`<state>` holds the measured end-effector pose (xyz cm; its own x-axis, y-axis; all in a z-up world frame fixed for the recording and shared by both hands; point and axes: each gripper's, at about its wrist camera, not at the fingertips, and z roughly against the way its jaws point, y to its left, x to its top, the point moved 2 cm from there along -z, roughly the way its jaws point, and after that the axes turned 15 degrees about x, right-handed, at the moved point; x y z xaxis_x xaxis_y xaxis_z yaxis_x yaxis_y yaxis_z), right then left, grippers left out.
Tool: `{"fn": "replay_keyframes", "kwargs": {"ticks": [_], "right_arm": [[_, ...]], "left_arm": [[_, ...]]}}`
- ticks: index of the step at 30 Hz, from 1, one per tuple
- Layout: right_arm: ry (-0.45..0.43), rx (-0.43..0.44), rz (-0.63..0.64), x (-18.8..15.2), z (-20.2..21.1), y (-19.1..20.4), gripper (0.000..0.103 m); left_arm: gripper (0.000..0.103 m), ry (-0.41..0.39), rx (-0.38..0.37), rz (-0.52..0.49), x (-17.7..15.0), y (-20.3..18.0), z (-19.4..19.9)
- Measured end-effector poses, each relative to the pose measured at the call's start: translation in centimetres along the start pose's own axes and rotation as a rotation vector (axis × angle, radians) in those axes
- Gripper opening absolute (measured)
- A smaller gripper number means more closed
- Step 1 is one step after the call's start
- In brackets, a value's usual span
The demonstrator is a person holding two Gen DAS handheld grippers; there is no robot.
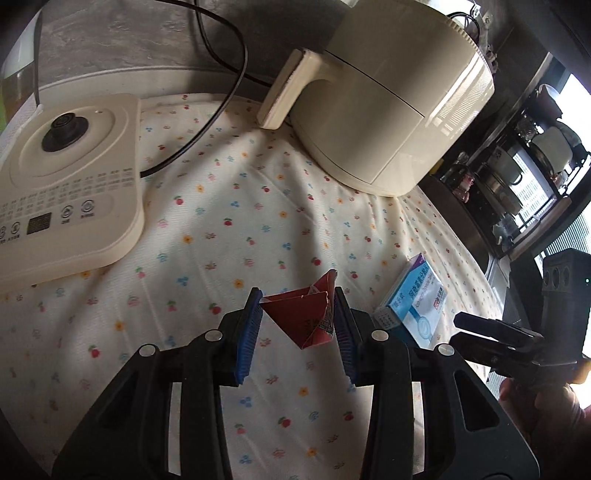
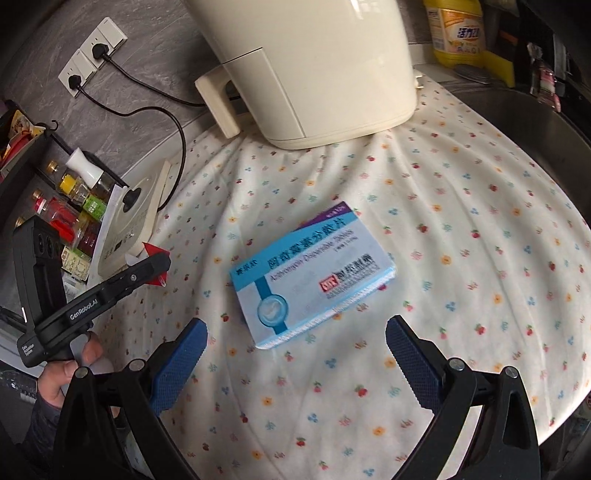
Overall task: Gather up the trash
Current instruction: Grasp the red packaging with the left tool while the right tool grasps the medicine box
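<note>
My left gripper (image 1: 298, 314) is shut on a crumpled red paper carton (image 1: 308, 319) and holds it just above the flowered cloth (image 1: 229, 258). A blue and white medicine box (image 2: 312, 275) lies flat on the cloth; it also shows in the left wrist view (image 1: 415, 308), right of the left gripper. My right gripper (image 2: 295, 358) is open and empty, its blue pads on either side of the box's near end, a little short of it. The left gripper shows in the right wrist view (image 2: 155, 266) with a bit of the red carton (image 2: 153, 249).
A cream air fryer (image 2: 314, 70) stands at the back. A cream kettle base (image 1: 62, 184) with a black cord (image 1: 207, 122) sits at the left. Spice bottles (image 2: 70, 206) stand on a rack far left. A sink (image 2: 535, 122) lies to the right. A yellow bottle (image 2: 460, 29) stands behind.
</note>
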<state>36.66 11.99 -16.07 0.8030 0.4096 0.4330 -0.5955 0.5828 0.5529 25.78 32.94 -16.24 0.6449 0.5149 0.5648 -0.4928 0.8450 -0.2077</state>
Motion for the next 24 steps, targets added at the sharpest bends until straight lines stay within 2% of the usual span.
{"fn": "replay_keyframes", "kwargs": {"ticks": [5, 10, 16, 24], "right_arm": [[0.044, 0.017, 0.005, 1.5, -2.9, 0.5, 0.095], [0.064, -0.002, 0.008, 3.0, -4.5, 0.6, 0.095], [0.096, -0.061, 0.034, 4.2, -6.5, 1.2, 0.095], [0.124, -0.204, 0.126, 3.4, -6.7, 1.4, 0.095]], "left_arm": [[0.038, -0.002, 0.020, 0.028, 0.6, 1.9, -0.1], [0.038, -0.009, 0.020, 0.024, 1.8, 1.9, -0.6], [0.038, -0.016, 0.018, 0.016, 2.6, 1.7, -1.0], [0.038, -0.012, 0.035, 0.020, 2.1, 1.6, -0.8]]}}
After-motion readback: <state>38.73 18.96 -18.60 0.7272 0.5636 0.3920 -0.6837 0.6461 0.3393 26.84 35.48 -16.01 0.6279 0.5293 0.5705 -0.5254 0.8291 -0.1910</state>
